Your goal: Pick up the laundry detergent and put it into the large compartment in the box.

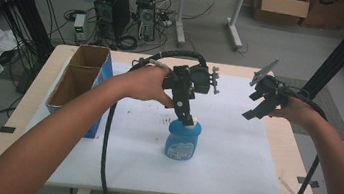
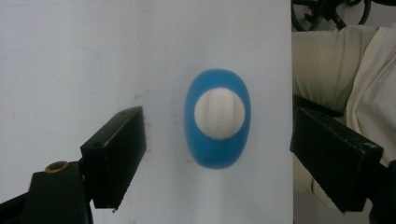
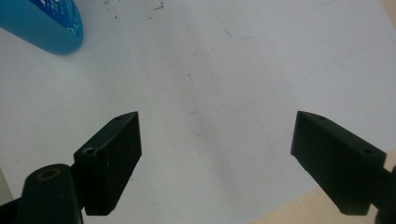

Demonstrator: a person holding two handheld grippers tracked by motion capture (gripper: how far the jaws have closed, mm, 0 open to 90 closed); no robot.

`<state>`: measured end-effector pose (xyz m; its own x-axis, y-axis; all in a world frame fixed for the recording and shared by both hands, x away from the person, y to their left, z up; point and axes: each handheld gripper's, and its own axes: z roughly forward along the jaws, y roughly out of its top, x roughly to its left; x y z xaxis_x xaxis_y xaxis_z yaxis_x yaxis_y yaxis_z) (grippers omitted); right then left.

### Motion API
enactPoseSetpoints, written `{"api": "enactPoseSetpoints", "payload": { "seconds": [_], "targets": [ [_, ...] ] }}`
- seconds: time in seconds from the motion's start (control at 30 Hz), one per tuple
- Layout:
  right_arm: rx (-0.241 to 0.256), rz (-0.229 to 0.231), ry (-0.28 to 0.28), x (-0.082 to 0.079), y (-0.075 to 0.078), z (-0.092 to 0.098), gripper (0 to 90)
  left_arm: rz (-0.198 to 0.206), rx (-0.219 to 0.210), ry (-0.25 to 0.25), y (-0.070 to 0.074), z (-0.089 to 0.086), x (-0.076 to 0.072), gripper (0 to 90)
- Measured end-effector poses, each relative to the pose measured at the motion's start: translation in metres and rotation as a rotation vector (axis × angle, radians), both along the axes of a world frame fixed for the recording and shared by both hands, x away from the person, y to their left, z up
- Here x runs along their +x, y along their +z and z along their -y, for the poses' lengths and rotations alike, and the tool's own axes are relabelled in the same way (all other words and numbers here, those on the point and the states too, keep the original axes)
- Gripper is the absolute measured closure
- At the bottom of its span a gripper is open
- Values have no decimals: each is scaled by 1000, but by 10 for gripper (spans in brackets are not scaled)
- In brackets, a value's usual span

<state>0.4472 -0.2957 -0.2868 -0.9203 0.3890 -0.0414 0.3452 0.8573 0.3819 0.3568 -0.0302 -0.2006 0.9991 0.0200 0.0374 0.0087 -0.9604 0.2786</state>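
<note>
A blue bottle (image 1: 183,140) with a white cap (image 2: 219,113) is shown upright on the white sheet, near the middle of the table (image 1: 298,159) and somewhat toward its near edge. The left gripper (image 1: 186,116) is held directly above the cap, jaws spread wide (nothing is grasped yet). For a sound grasp, the cap should be kept centred between the jaws, the descent made straight down, and closure delayed until both pads flank it. The right gripper (image 1: 258,111) is held released, well apart toward the right edge.
</note>
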Motion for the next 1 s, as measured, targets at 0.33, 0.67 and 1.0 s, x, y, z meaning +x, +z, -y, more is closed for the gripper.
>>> {"api": "enactPoseSetpoints", "payload": {
  "seconds": [0.33,0.67,1.0],
  "targets": [
    [6,4,5,0,0,-1,162,8,29,0,-17,9,-1,188],
    [3,4,3,0,0,0,162,5,58,12,-32,12,-2,189],
    [3,4,4,-1,0,-1,163,0,71,13,-45,14,-3,190]
  ]
}}
